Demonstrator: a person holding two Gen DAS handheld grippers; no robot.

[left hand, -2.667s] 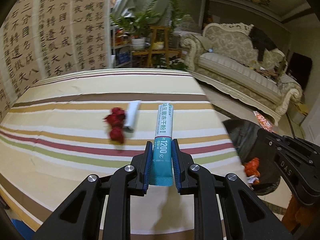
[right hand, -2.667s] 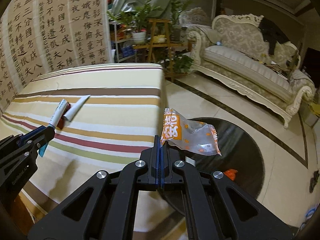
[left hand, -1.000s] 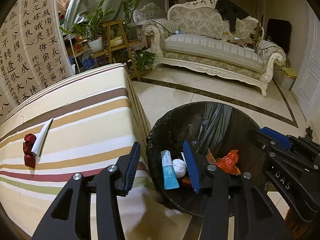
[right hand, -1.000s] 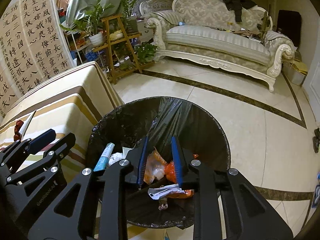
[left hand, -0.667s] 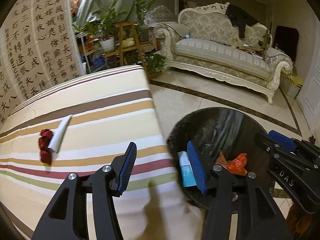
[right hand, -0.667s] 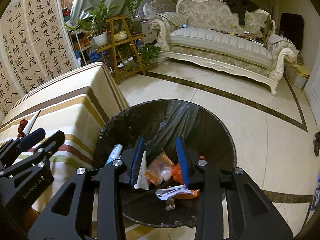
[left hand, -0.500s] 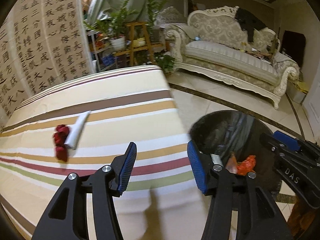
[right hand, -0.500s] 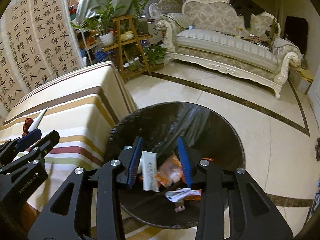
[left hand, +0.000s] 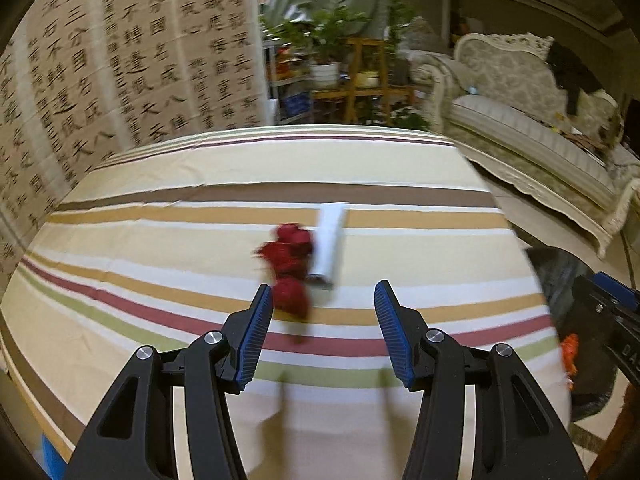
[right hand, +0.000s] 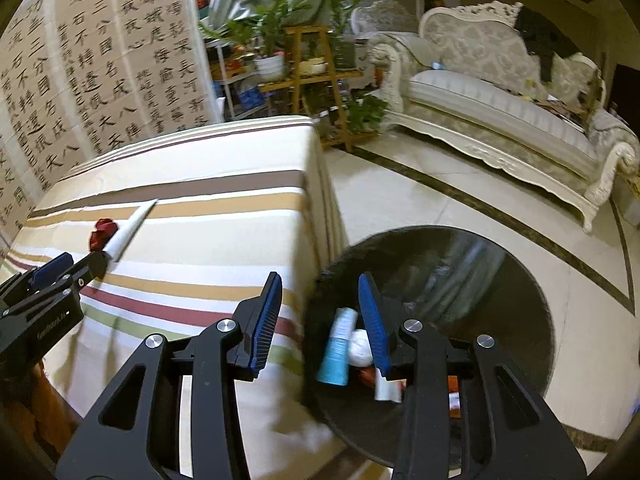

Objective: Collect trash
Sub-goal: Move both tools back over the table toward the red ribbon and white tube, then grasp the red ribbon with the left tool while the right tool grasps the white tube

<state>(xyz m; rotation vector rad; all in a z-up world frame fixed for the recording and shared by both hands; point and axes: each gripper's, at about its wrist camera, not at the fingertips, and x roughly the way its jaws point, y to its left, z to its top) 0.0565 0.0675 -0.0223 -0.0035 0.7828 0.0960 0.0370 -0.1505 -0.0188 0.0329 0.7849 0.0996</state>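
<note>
Left tongs (left hand: 323, 332): released, empty.
Right tongs (right hand: 318, 320): released, empty.
Advice: straddle crumpled red wrapper (left hand: 289, 268) squarely; avoid flat white paper tube (left hand: 329, 246) touching it.

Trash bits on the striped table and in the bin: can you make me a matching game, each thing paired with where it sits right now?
Things:
1. red crumpled wrapper
2. white paper tube
3. teal tube
4. left gripper

Places:
A. inside the black trash bin
B. open over the striped tablecloth
C. on the table, right of the red piece
D. on the table, beside the left jaw

Pairs: 1-D, 2-C, 3-A, 4-B
</note>
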